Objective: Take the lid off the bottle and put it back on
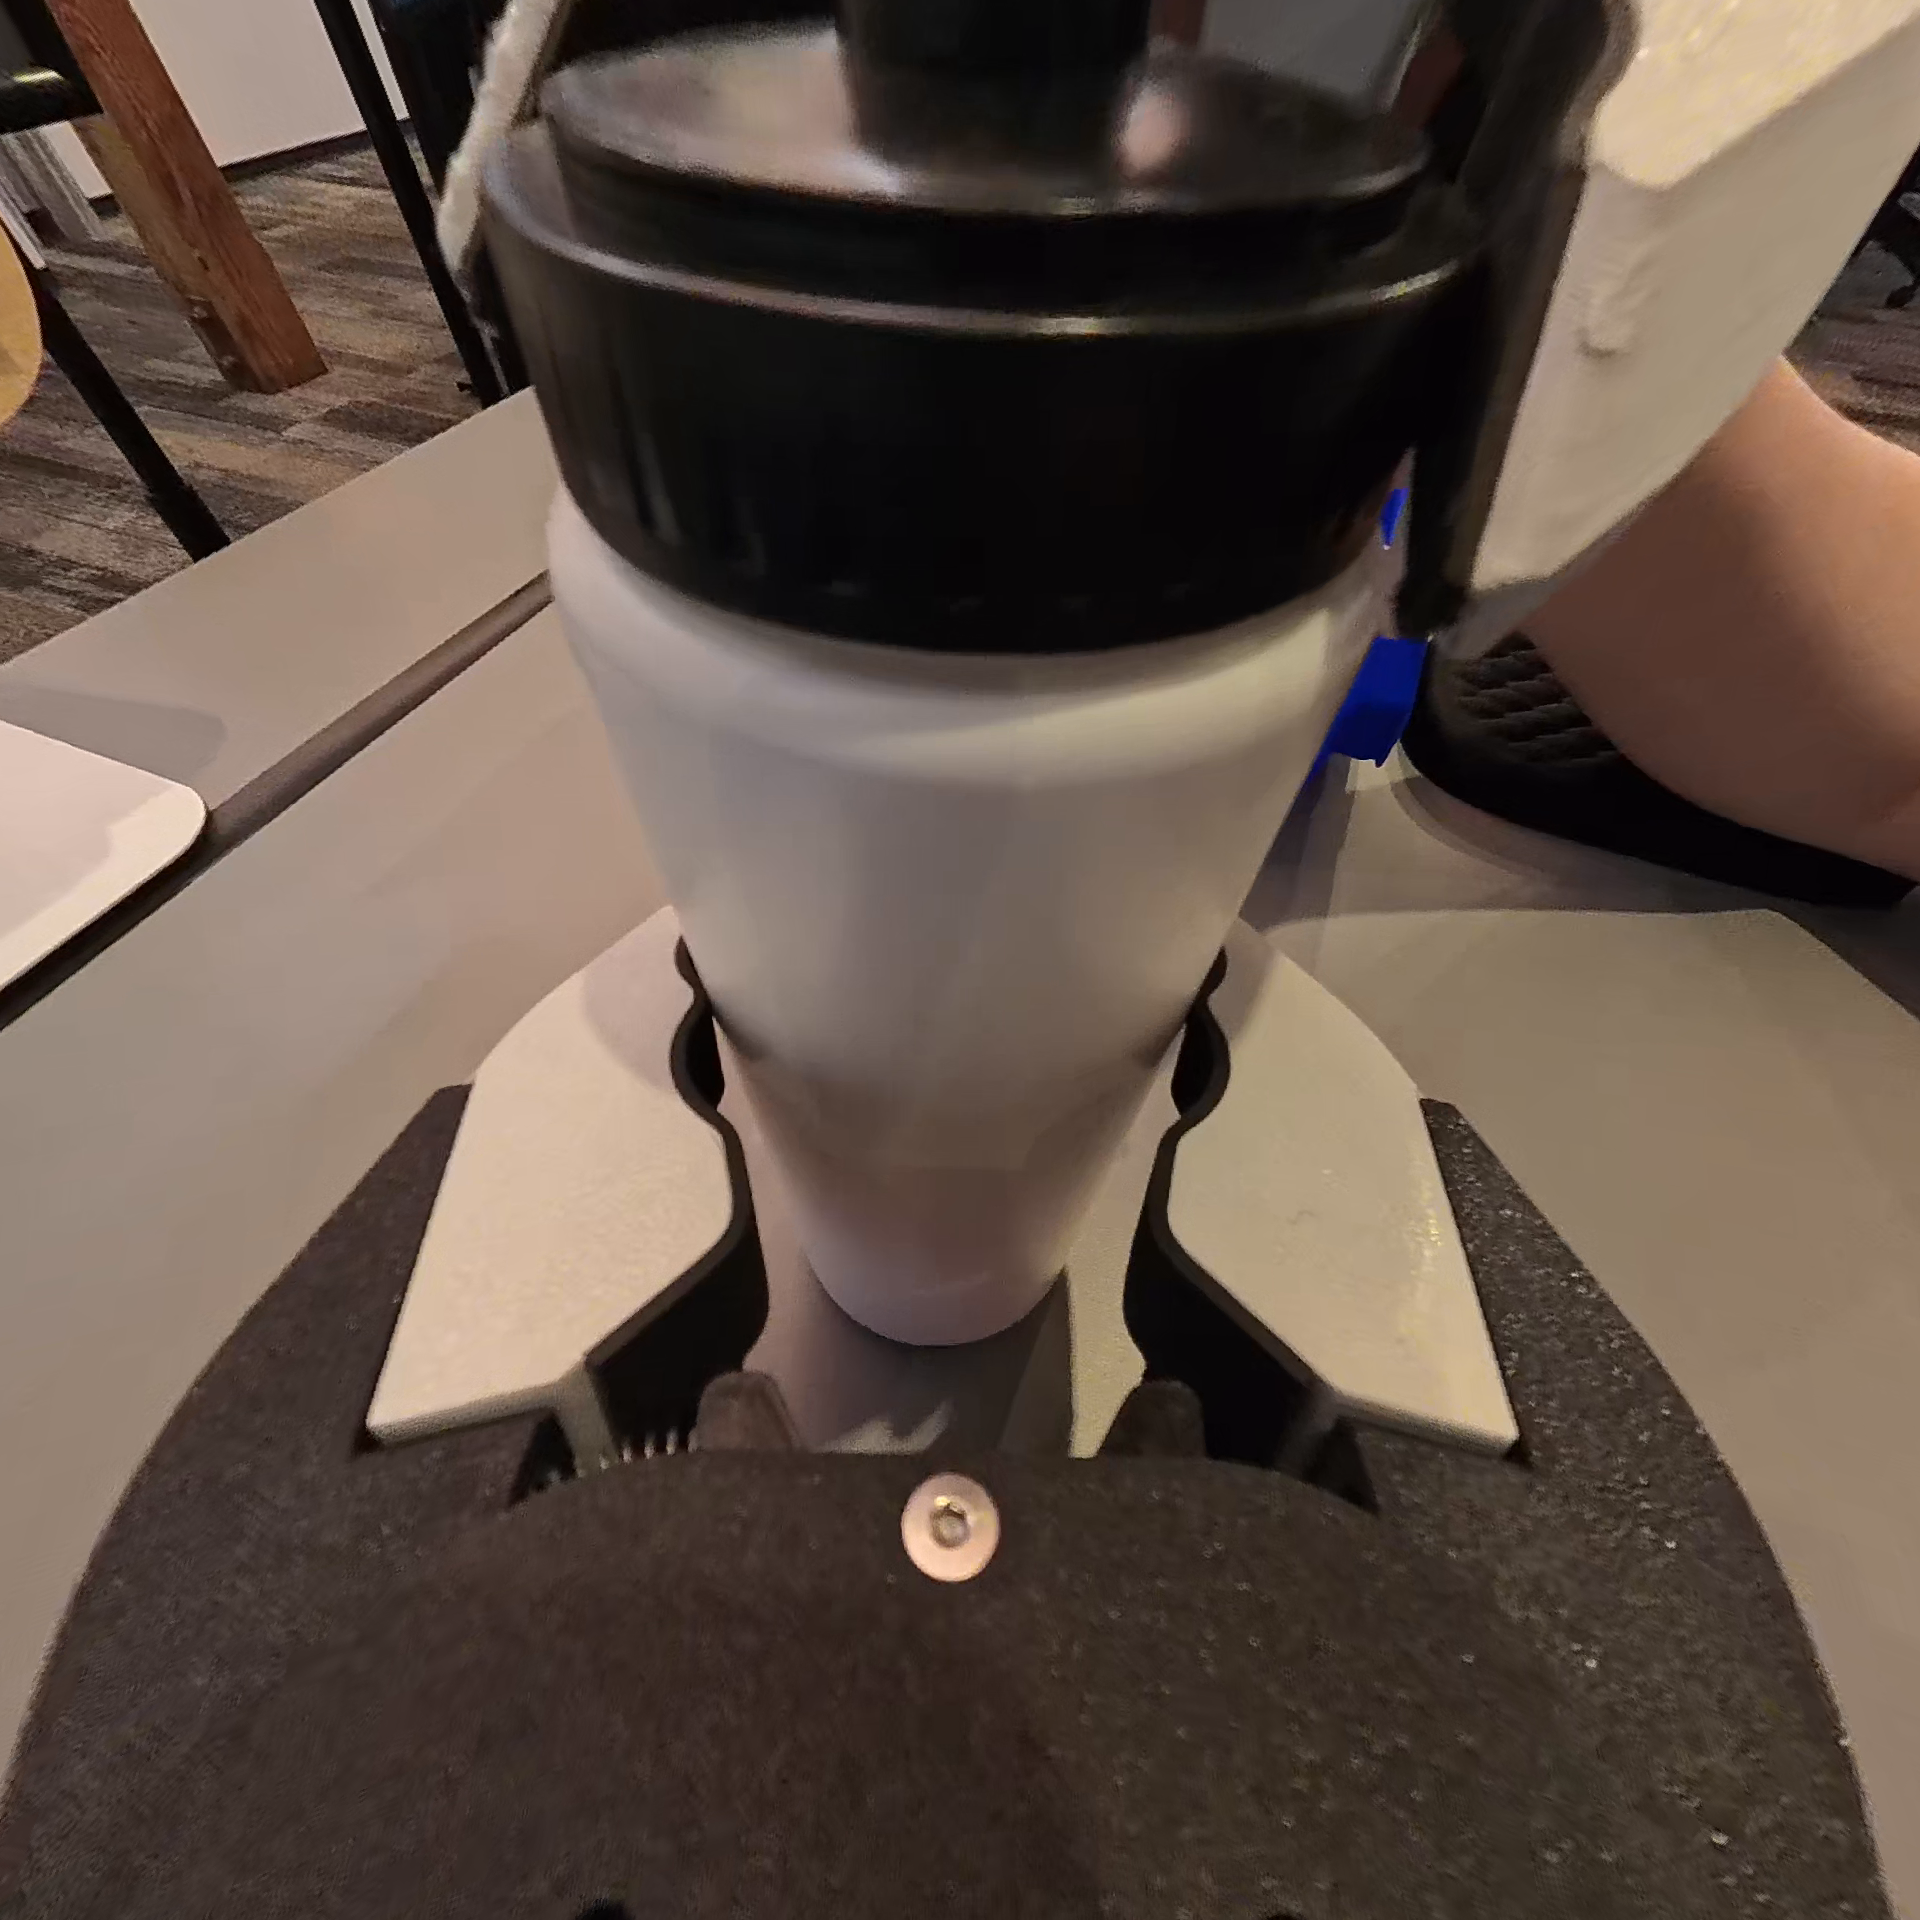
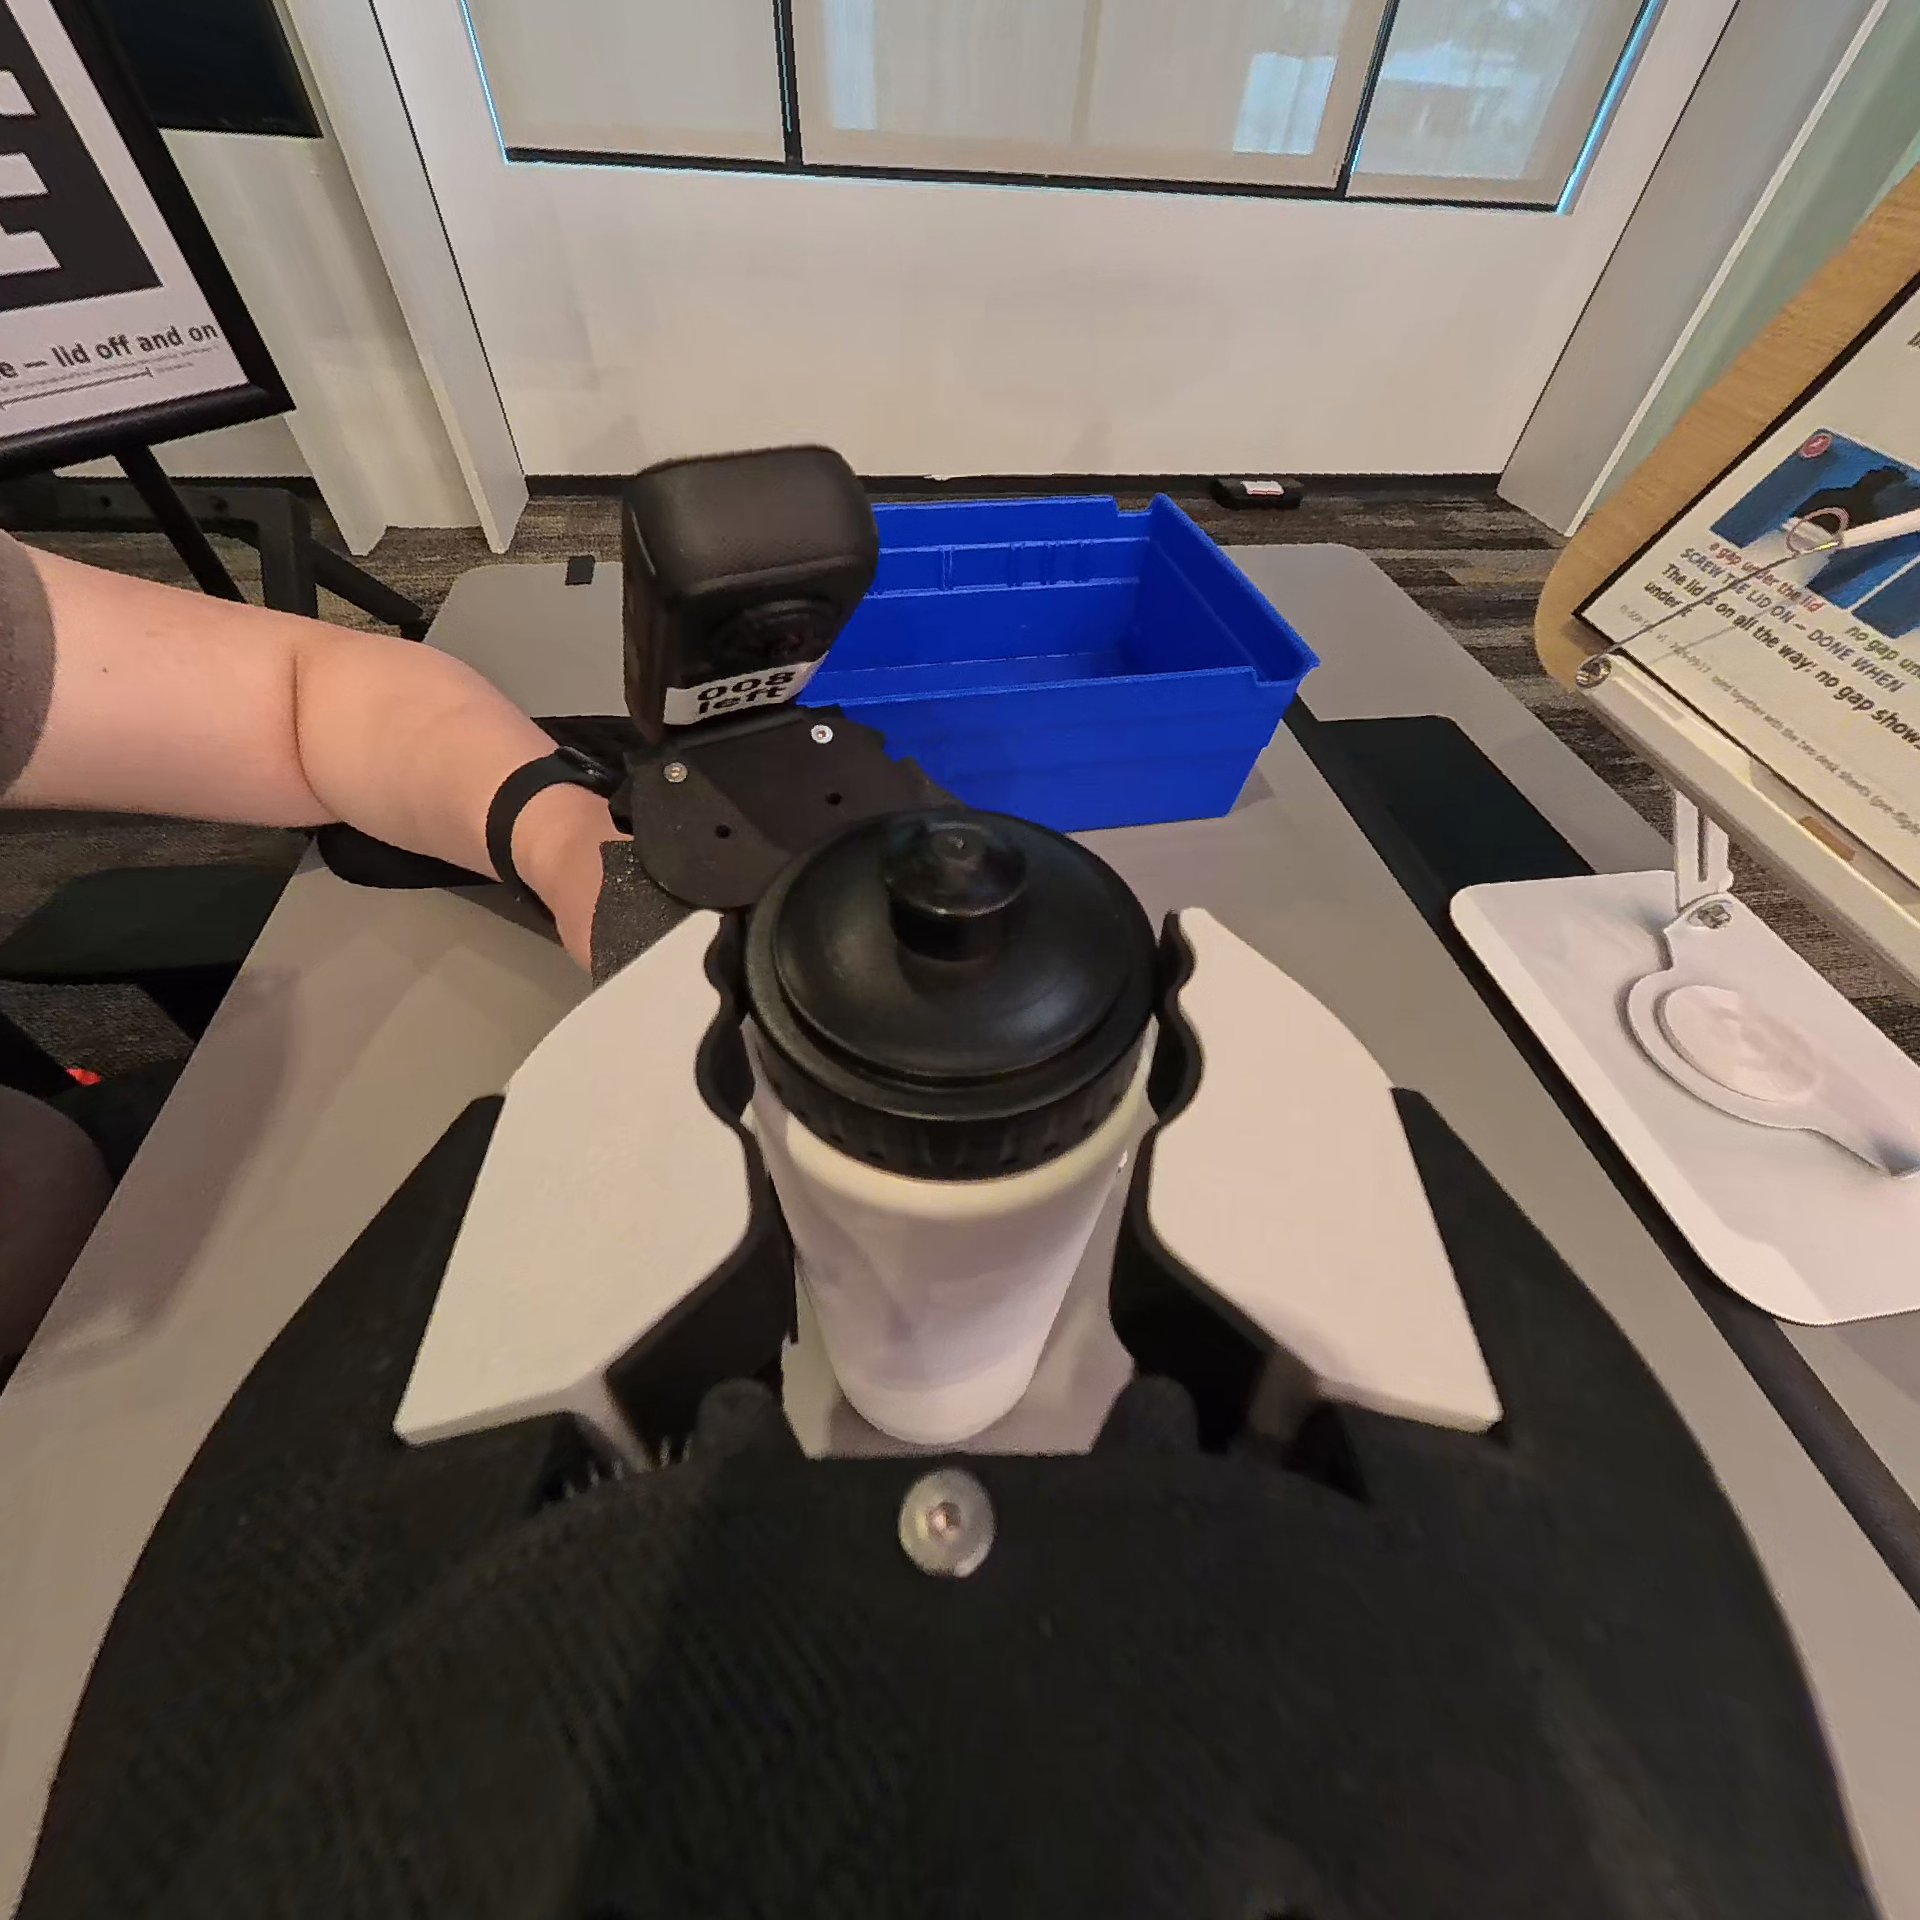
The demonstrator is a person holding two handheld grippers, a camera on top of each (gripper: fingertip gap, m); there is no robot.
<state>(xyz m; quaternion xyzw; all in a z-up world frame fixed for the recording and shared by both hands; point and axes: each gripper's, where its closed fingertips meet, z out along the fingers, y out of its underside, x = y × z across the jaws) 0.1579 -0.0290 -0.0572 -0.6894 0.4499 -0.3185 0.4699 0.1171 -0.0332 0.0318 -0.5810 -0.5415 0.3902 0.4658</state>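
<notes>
A white bottle (image 1: pixel 935 883) with a black screw lid (image 1: pixel 966 447) stands upright on the grey table (image 1: pixel 260 1018). My left gripper (image 1: pixel 951 997) is shut on the lower body of the bottle. In the right wrist view I look down on the lid (image 2: pixel 945 1029) and the bottle (image 2: pixel 935 1268). My right gripper (image 2: pixel 945 977) is shut on the lid, one finger on each side. Its white finger (image 1: pixel 1714 260) shows at the top right of the left wrist view. The left gripper (image 2: pixel 748 810) shows behind the bottle.
An empty blue bin (image 2: pixel 1049 665) sits behind the bottle. A white stand (image 2: pixel 1714 1091) holding an instruction board is at the right. A framed sign (image 2: pixel 94 260) stands at the far left. A person's forearm (image 2: pixel 312 727) rests left of the bottle. A white sheet (image 1: pixel 73 831) lies at the left.
</notes>
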